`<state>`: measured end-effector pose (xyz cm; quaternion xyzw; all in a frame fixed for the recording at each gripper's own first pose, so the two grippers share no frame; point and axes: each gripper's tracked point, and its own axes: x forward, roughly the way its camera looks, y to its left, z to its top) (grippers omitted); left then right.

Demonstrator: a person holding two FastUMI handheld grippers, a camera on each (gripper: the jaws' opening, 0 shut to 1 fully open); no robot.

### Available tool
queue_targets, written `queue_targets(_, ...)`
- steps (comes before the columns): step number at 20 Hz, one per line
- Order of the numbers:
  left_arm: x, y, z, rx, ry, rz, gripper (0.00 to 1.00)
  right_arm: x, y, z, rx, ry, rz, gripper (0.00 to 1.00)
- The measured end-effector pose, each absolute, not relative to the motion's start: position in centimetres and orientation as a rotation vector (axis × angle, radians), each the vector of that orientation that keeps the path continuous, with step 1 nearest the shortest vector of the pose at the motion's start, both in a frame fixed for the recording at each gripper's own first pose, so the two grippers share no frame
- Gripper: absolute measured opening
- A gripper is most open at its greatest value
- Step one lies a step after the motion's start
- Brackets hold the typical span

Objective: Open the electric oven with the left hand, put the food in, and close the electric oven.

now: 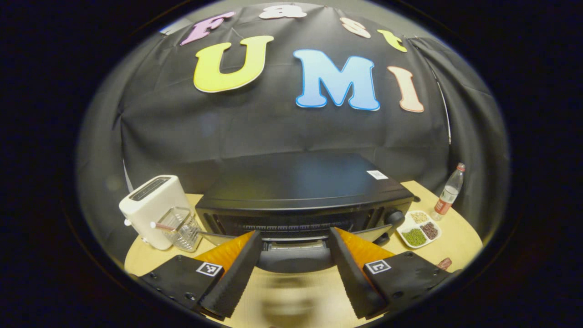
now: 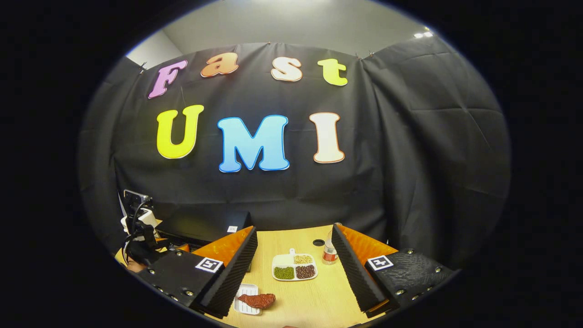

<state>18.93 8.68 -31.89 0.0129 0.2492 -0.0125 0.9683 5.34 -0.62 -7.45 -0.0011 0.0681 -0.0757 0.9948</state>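
Before oven [image 1: 300, 191], left gripper [image 1: 295, 269] spread; right gripper [image 2: 294, 273] spread

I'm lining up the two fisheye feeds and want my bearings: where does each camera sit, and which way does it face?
Left gripper view: rides the left gripper, facing the electric oven head-on, its two fingers spread wide before the door.
Right gripper view: rides the right gripper, looking across the table at the food; its fingers stand apart.
Shared: oven, divided dish and bottle.
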Motion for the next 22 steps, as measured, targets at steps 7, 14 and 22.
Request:
queue_targets(7,15.9,8.5,-33.2,0.023,0.541,-0.030,1.00,4.2,-0.4,-7.5,-0.009,0.136,-0.146,0.99)
queue_targets(14,12.7,8.3,-35.5,0.042,0.609,-0.044,0.98,3.3,-0.3,-7.7,0.000,0.140,-0.143,0.99)
queue_targets(22,9.2,8.0,-39.6,0.001,0.732,-0.062,0.98,2.5,-0.3,-7.4,-0.004,0.137,-0.136,0.99)
